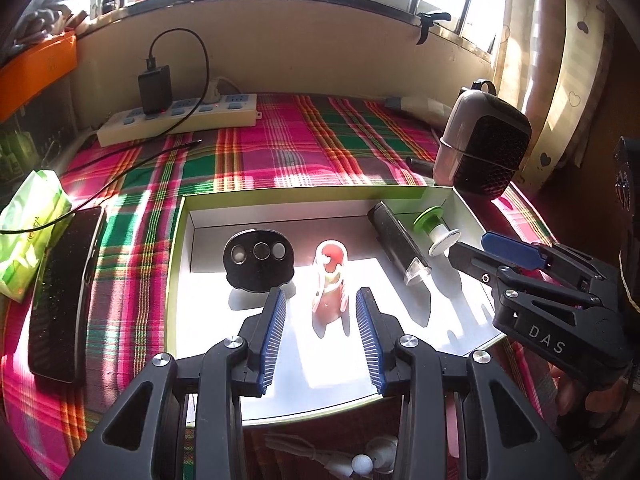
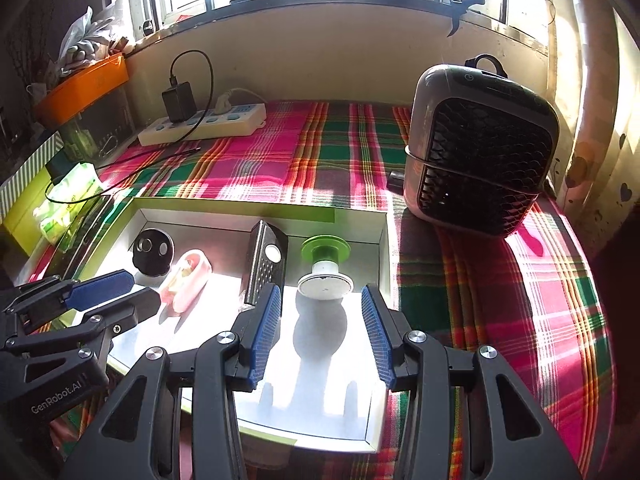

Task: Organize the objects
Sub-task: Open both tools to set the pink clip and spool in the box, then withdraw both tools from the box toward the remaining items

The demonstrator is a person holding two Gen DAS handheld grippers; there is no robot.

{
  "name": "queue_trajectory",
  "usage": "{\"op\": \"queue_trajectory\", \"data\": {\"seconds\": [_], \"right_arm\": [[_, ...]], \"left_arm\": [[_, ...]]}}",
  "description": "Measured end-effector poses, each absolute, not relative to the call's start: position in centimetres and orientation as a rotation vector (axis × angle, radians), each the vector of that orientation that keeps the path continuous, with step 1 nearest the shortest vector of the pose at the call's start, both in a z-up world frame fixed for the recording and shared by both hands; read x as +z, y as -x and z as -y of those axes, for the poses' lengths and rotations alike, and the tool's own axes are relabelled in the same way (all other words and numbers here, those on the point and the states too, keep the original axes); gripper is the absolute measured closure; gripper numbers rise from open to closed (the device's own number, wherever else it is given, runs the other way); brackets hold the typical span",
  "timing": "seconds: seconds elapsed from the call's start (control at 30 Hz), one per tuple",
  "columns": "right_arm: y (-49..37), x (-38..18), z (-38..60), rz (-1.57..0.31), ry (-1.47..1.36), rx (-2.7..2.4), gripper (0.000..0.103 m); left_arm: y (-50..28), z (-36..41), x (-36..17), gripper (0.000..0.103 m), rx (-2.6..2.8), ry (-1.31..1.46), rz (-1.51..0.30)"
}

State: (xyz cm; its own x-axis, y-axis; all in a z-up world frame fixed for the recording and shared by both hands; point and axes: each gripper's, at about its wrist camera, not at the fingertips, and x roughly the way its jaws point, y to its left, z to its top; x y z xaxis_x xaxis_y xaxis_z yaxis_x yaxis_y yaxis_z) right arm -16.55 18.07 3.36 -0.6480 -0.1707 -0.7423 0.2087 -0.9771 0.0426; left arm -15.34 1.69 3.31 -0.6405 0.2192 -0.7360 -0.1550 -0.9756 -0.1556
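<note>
A shallow white box with a green rim [image 1: 176,264] [image 2: 384,248] lies on the plaid cloth. In it stand a black round piece with three holes [image 1: 258,266] [image 2: 152,254], a pink figurine [image 1: 330,284] [image 2: 188,278], a black rectangular device [image 1: 398,242] [image 2: 266,268] and a green-and-white spool [image 1: 434,226] [image 2: 325,270]. My left gripper [image 1: 322,322] is open, its fingers either side of the pink figurine, apart from it. My right gripper [image 2: 322,330] is open just before the spool, and also shows in the left wrist view [image 1: 476,248].
A small black-grilled fan heater [image 1: 484,152] [image 2: 480,148] stands right of the box. A white power strip [image 1: 176,120] [image 2: 204,124] with a charger lies at the back. A dark phone [image 1: 64,296] and a green tissue pack [image 1: 28,232] lie left of the box.
</note>
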Motion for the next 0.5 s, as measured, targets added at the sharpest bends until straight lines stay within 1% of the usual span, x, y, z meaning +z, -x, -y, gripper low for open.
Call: {"op": "queue_trajectory", "data": {"seconds": [0.5], "right_arm": [[12.0,4.6,-19.3,-0.012,-1.141,-2.692,0.059]], "left_arm": [[11.0,1.0,4.5,0.068,2.732,1.163,0.186]]}}
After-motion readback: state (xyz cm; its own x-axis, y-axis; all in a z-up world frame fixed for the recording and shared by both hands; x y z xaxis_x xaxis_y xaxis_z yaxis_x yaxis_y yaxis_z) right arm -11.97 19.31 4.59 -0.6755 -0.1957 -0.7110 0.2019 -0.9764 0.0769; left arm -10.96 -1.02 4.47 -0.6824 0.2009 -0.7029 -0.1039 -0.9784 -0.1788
